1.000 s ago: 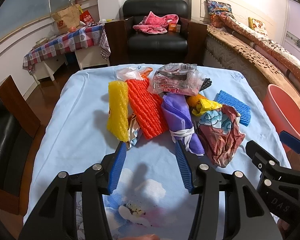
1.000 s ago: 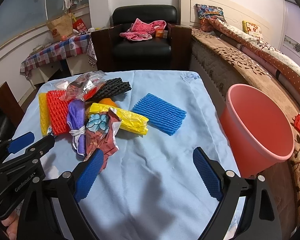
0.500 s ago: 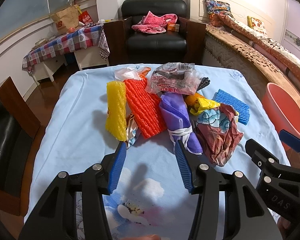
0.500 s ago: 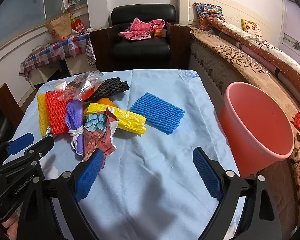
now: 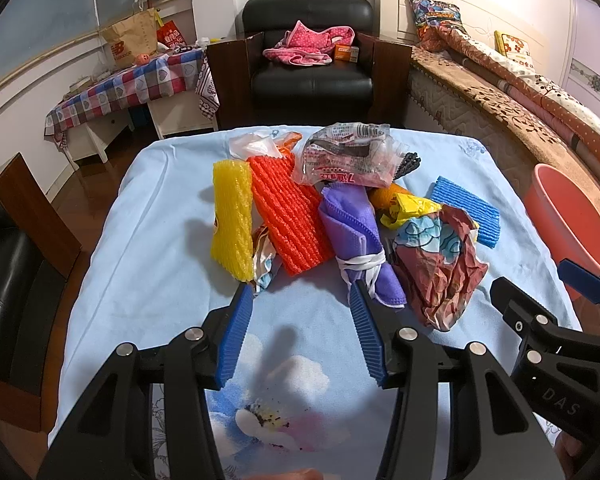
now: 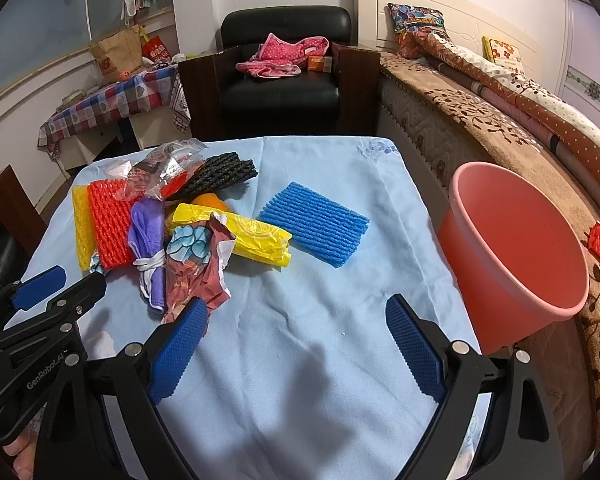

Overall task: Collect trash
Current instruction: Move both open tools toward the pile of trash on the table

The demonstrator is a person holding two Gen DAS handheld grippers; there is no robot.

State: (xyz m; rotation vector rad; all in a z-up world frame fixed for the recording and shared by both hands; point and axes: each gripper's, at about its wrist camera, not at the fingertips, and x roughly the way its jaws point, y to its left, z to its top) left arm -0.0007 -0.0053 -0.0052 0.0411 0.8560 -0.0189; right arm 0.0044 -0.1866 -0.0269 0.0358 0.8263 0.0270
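Note:
A heap of trash lies on the light blue tablecloth (image 5: 152,248): a yellow foam net (image 5: 232,220), an orange foam net (image 5: 288,216), a purple cloth (image 5: 356,236), a crumpled patterned wrapper (image 5: 440,260), a clear printed bag (image 5: 344,158), a yellow wrapper (image 6: 252,236) and a blue foam net (image 6: 316,226). My left gripper (image 5: 300,320) is open, its tips just short of the orange net and purple cloth. My right gripper (image 6: 296,328) is open over bare cloth, nothing between its fingers. A pink bucket (image 6: 516,256) stands off the table's right edge.
A black foam net (image 6: 224,174) and an orange fruit (image 6: 208,202) sit within the heap. A black armchair (image 5: 312,68) stands behind the table, a bed (image 6: 500,112) runs along the right, a checked side table (image 5: 128,88) at back left, a dark chair (image 5: 16,256) at left.
Both grippers have eased forward and a little lower toward the heap; the trash sits slightly nearer in both views. Nothing has been picked up.

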